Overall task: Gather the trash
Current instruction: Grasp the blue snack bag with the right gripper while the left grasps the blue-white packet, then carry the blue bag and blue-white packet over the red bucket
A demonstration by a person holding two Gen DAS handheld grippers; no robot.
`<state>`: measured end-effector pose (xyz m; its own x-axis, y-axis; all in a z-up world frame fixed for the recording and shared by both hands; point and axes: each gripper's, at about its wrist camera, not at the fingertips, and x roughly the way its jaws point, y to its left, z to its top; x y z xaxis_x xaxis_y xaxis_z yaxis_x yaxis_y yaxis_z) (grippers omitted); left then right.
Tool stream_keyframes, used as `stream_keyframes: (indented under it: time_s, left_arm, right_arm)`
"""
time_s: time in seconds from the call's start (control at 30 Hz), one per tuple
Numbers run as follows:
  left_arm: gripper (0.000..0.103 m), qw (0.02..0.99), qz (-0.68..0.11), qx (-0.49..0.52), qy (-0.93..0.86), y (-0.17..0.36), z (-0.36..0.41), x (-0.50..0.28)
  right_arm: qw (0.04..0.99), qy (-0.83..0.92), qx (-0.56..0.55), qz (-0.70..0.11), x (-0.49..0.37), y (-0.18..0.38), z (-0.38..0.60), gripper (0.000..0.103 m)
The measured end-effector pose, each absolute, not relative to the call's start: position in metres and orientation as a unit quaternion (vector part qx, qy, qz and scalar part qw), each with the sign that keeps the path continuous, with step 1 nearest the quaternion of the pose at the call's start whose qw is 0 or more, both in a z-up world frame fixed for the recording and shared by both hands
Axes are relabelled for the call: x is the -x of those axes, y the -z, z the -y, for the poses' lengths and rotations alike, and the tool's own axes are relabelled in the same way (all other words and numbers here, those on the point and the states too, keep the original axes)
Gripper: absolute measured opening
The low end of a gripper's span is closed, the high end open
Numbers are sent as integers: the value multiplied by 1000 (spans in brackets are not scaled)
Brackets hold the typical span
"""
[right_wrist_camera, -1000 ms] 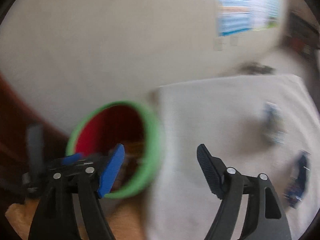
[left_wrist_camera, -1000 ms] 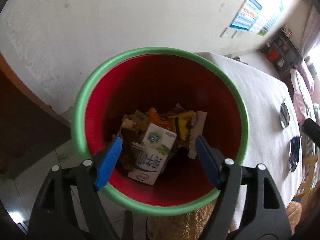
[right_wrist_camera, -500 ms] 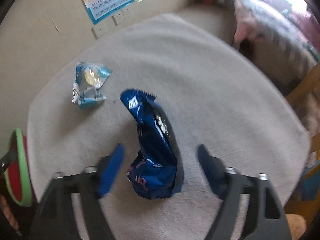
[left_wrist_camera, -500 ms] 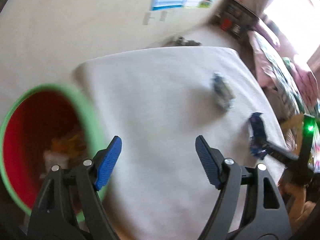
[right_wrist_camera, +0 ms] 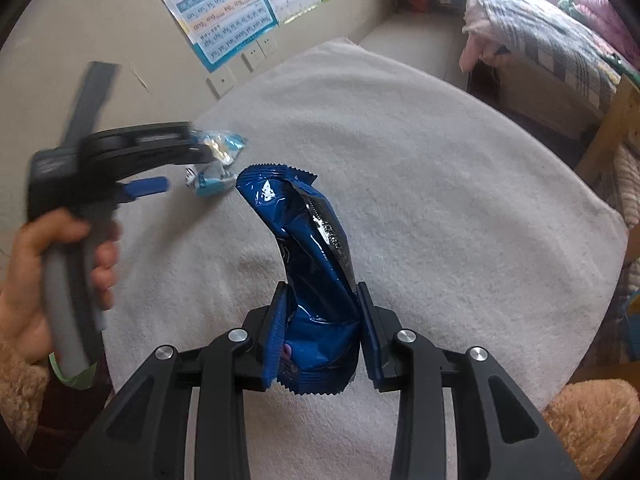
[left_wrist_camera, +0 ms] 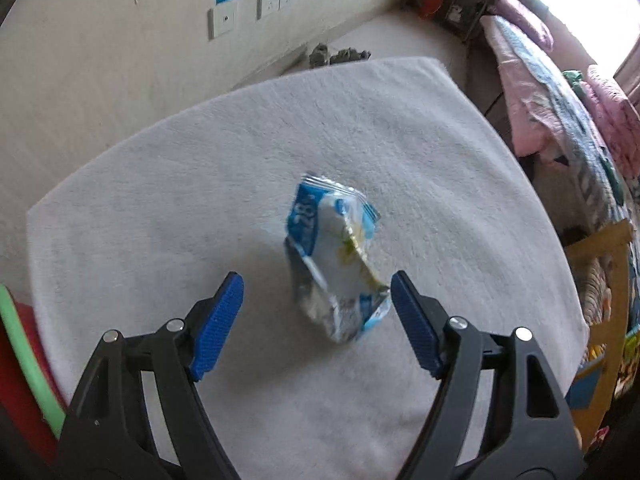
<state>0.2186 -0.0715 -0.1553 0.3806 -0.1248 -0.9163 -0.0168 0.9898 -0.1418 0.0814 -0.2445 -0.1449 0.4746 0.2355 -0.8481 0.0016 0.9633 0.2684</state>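
Observation:
A crumpled light-blue and white wrapper [left_wrist_camera: 336,256] lies on the white cloth-covered table [left_wrist_camera: 160,208]; my left gripper [left_wrist_camera: 318,320] is open, its blue fingers on either side of the wrapper's near end. That wrapper also shows in the right wrist view [right_wrist_camera: 216,164], beside the left gripper [right_wrist_camera: 160,168] held in a hand. My right gripper [right_wrist_camera: 322,336] is shut on the near end of a dark blue snack bag [right_wrist_camera: 304,240], which arches up and away over the table. The red bin with a green rim [left_wrist_camera: 24,352] sits at the table's left edge.
A wall with posters [right_wrist_camera: 224,12] and sockets [left_wrist_camera: 224,20] stands behind the table. A bed with pink and plaid bedding [right_wrist_camera: 552,40] is at the right. A wooden chair [left_wrist_camera: 600,264] stands by the table's right edge.
My left gripper swung from above the bin to the light-blue wrapper. My right gripper moved onto the dark blue bag and closed on it.

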Motion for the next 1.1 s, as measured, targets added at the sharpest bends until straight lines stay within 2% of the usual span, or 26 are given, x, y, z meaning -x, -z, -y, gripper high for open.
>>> stream_keyframes:
  time_s: [0.03, 0.1, 0.27, 0.5, 0.83, 1.1]
  left_arm:
    - [69, 826, -560, 56, 31, 159, 76, -222]
    - [33, 820, -571, 28, 28, 163, 83, -224]
    - [29, 837, -545, -5, 47, 147, 85, -205]
    - [29, 865, -496, -39, 64, 113, 59, -156]
    - [29, 873, -486, -7, 31, 94, -12, -81]
    - [29, 877, -480, 19, 4, 90, -39, -45]
  right_arm:
    - [851, -72, -114, -508, -81, 146, 243, 33]
    - [850, -78, -112, -509, -80, 147, 240, 33]
    - [851, -80, -116, -505, -77, 143, 241, 33]
    - [854, -87, -109, -501, -74, 136, 234, 33]
    - [859, -111, -72, -496, -61, 122, 200, 34]
    - [858, -128, -43, -495, -53, 117, 175, 34]
